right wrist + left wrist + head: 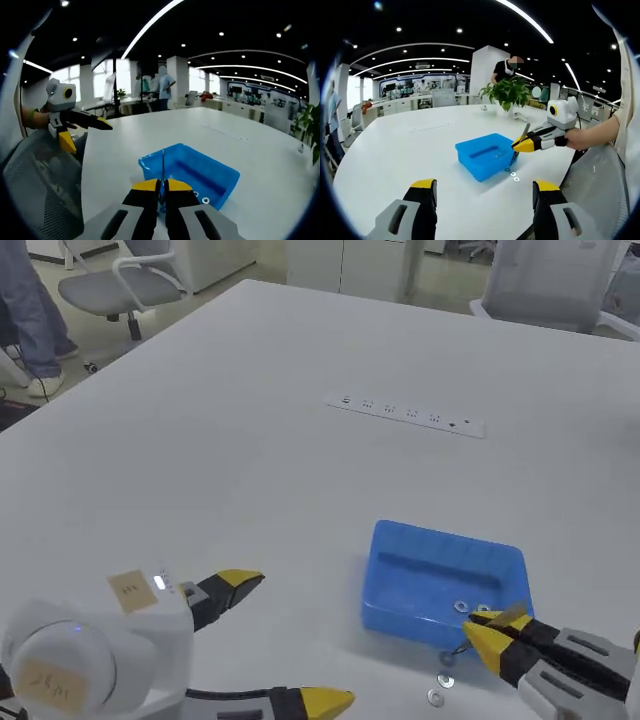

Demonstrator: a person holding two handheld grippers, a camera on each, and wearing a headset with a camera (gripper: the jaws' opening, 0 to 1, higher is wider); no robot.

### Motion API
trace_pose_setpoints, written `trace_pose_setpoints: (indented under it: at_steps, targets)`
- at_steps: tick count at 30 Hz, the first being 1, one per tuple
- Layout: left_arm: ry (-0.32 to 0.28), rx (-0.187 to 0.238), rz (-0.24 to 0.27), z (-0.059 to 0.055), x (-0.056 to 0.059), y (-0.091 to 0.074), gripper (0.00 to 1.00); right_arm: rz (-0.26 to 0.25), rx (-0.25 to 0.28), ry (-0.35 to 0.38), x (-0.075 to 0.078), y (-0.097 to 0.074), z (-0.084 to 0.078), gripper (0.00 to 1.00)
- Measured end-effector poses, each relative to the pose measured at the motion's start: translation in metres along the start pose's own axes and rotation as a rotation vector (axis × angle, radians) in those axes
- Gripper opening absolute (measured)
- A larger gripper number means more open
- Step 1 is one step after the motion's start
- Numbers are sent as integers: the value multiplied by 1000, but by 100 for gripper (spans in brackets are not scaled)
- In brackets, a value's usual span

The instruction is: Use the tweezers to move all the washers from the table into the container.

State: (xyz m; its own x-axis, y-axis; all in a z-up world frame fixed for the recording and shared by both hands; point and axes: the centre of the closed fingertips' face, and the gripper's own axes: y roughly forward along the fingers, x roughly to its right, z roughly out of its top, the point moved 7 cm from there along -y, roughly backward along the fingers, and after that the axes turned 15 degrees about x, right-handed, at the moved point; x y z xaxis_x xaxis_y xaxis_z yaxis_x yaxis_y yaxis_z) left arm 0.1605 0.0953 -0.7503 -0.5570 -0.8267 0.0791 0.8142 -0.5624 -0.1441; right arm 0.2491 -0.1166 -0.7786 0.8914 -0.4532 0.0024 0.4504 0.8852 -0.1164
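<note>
Right gripper [162, 187] is clamped narrow on tweezers [163, 165], tips angled down by the blue container [385, 570] near wall, probably to reach washers [446, 680] lying on the table [250, 440] just beside it; two more sit inside; left gripper [300, 640] gapes wide, idle, well apart.

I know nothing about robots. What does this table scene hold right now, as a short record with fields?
table: white, with a power strip at the far side
container: blue, two washers visible inside
loose washers: two on the table, beside the container's near edge
left tongs: open, holding nothing
right tongs: shut on tweezers, by the container's near edge
</note>
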Motion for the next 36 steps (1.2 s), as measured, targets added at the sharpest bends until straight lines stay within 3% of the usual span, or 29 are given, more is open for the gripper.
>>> trace_pose_setpoints:
  at_steps: [5, 7, 15, 25, 36]
  targets:
    - [-1, -1, 0, -1, 0, 0, 79, 40, -3, -70, -4, 4, -7, 0]
    - [-1, -3, -3, -1, 0, 0, 79, 51, -29, -110, -4, 5, -10, 0]
    - [0, 0, -1, -1, -1, 0, 79, 64, -55, -145, -6, 6, -14, 0]
    - [0, 2, 4, 0, -1, -1, 78, 19, -98, -58, -7, -11, -13, 0]
    - [3, 5, 7, 0, -2, -1, 77, 7, -151, 37, -18, -27, -14, 1]
